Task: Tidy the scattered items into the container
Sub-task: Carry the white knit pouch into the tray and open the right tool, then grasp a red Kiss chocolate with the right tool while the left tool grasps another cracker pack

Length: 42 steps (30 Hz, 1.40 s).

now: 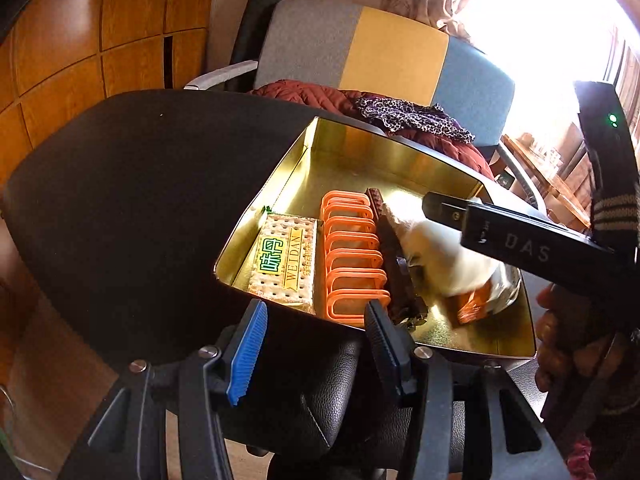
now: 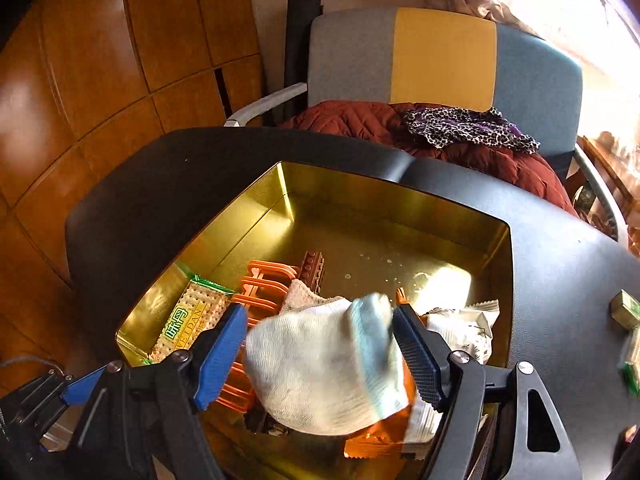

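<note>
The white knitted sock [image 2: 324, 364] is appearing blurred between the spread fingers of the right hand-held gripper [image 2: 320, 354]; whether either pad is touching it cannot be told. It is hanging over the gold metal container [image 2: 256, 216], whose mirror-smooth walls are sitting on the black matte tabletop [image 2: 160, 176]. The sock is covering part of the orange ribbed plastic rack [image 2: 264, 280] and most of a dark brown studded bar [image 2: 314, 264]. An orange packet and a white printed sachet [image 2: 472, 332] are lying partly hidden under the sock and the right finger. A cracker packet [image 2: 188, 320] with green lettering is lying flat against the container's left wall. At the right edge, small green and gold packets [image 2: 626, 308] on the tabletop are being cut off by the frame.

The left hand-held gripper [image 1: 316, 352] is standing released and empty, just short of the container's near rim. From the left wrist view, the right tool's body is crossing over the container and masking its far right corner.
</note>
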Available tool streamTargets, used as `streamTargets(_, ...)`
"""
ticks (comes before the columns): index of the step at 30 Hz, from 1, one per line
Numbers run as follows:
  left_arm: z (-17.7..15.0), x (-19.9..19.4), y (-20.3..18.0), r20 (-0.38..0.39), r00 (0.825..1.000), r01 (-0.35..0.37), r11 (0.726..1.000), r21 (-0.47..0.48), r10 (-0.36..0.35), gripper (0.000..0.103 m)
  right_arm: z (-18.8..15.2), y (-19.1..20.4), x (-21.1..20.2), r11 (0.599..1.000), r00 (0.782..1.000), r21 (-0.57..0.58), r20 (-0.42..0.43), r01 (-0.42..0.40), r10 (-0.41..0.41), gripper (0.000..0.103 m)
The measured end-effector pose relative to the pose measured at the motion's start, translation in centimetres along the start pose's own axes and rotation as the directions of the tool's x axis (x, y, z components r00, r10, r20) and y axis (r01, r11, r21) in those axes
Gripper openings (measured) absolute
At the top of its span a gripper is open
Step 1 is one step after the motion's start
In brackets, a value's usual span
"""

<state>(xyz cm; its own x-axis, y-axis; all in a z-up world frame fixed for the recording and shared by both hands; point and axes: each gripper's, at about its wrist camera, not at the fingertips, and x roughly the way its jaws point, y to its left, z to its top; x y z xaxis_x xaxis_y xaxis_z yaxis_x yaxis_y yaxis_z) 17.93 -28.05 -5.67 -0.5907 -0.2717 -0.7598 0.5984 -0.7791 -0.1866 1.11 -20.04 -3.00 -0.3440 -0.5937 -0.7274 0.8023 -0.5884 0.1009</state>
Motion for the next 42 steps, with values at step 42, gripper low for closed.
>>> streamTargets(42, 0.0, 2.4, -33.6, -0.173, 0.942, 0.335, 0.749, 0.572, -0.289, 0.056, -19.7, -35.1, -13.9, 0.795, 0.897, 0.427, -0.109, 0.431, -0.428, 0.051)
